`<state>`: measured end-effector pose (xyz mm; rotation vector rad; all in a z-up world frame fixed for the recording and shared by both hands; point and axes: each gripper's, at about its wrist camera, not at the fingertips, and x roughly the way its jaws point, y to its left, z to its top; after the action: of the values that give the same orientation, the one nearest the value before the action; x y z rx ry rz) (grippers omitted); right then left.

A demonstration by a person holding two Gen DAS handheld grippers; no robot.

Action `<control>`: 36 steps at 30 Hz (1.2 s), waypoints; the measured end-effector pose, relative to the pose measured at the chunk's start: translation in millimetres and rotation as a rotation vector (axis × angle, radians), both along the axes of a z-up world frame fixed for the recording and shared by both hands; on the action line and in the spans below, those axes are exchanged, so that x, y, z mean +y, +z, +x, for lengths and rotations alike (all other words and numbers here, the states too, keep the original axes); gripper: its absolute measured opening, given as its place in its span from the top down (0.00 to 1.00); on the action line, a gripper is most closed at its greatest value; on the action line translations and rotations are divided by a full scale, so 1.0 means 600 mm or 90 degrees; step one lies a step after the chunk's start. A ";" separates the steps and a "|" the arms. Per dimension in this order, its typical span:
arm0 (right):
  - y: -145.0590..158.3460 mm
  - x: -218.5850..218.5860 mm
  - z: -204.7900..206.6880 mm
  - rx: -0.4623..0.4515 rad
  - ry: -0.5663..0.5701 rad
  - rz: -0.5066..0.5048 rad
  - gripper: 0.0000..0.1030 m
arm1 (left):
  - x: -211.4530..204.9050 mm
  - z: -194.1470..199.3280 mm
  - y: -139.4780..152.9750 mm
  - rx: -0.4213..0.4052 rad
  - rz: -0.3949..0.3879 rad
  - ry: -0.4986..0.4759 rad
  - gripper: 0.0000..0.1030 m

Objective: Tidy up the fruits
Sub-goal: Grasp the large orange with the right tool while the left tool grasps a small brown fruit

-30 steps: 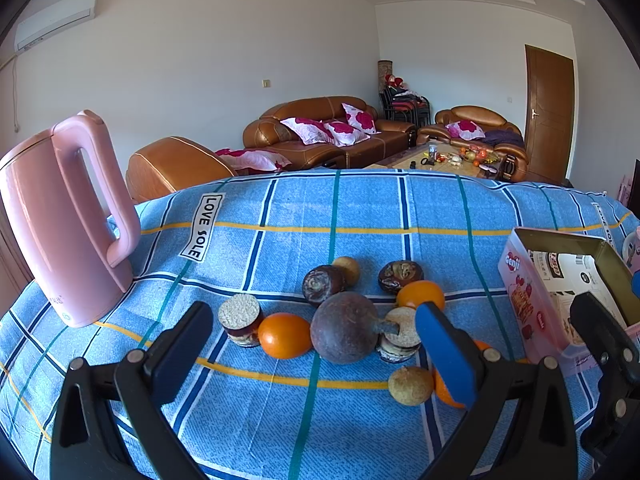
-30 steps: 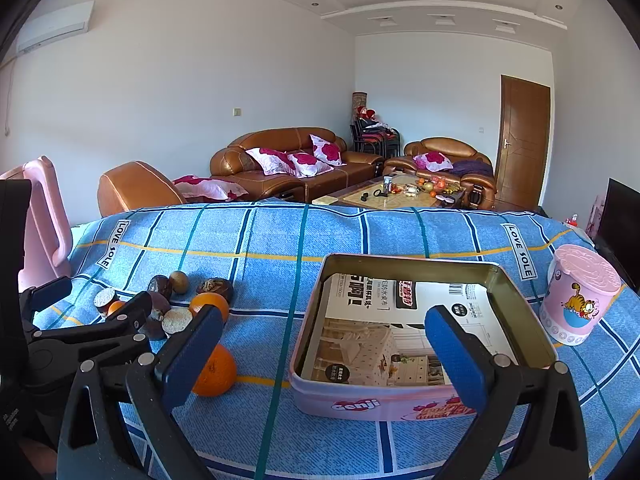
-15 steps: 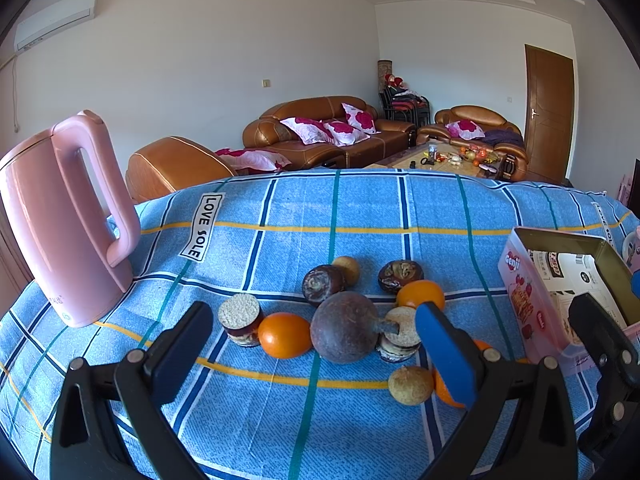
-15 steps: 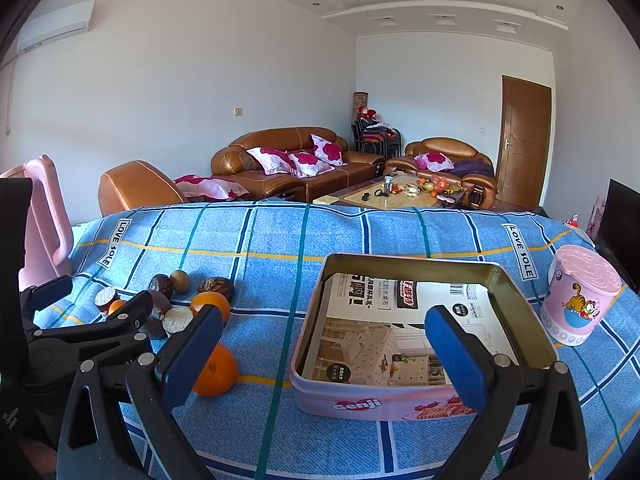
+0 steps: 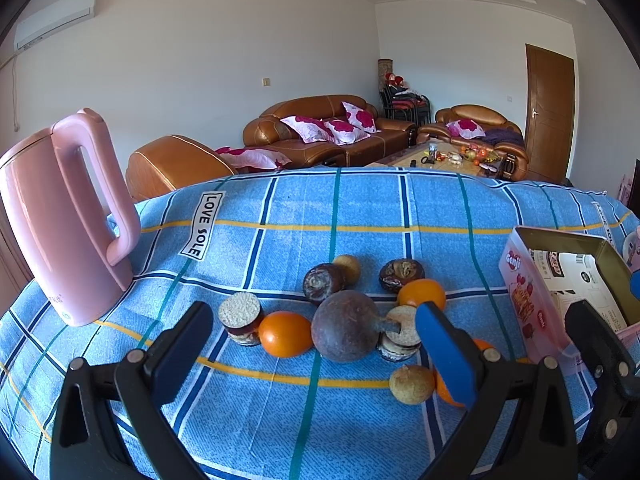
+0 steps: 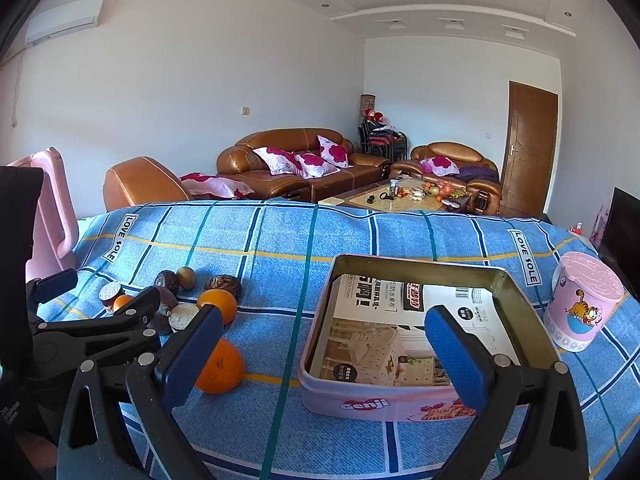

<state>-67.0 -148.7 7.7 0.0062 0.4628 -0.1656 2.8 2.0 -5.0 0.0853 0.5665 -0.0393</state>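
Note:
Several fruits lie clustered on the blue checked cloth: a big dark purple fruit with a stem (image 5: pixel 345 325), an orange (image 5: pixel 285 333) to its left, another orange (image 5: pixel 421 293) behind it, cut halves (image 5: pixel 241 317) and a small tan fruit (image 5: pixel 411 384). My left gripper (image 5: pixel 314 354) is open, low over the cloth just in front of the cluster, holding nothing. The pink tin box (image 6: pixel 512 292) lined with printed paper holds no fruit. My right gripper (image 6: pixel 324 354) is open in front of the tin's near wall. An orange (image 6: pixel 221 367) lies by its left finger.
A pink kettle (image 5: pixel 60 224) stands at the cloth's left side. A pink cartoon cup (image 6: pixel 580 308) stands right of the tin. The left gripper's body (image 6: pixel 88 332) fills the lower left of the right wrist view. Sofas and a coffee table lie beyond the far edge.

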 end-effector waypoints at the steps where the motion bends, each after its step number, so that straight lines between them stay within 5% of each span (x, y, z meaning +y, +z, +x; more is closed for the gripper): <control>1: 0.000 0.000 0.000 0.001 0.000 0.001 0.01 | -0.001 -0.001 0.000 0.000 0.000 0.000 0.00; 9: -0.001 0.003 0.000 0.001 0.013 0.000 0.02 | 0.010 0.005 0.002 -0.013 0.034 0.013 0.00; 16: -0.011 0.016 0.012 0.039 0.076 0.007 0.44 | 0.075 0.016 0.030 -0.051 0.034 0.085 0.00; 28: -0.042 0.077 0.047 0.142 0.215 0.001 0.44 | 0.127 0.037 0.026 0.002 0.041 0.089 0.01; 36: -0.075 0.104 0.082 0.242 0.225 -0.075 0.44 | 0.121 0.042 0.024 0.031 0.032 0.047 0.14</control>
<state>-17.6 -86.6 -37.1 -0.2254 0.8230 0.1582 27.9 74.5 9.3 0.1124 0.6190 0.0440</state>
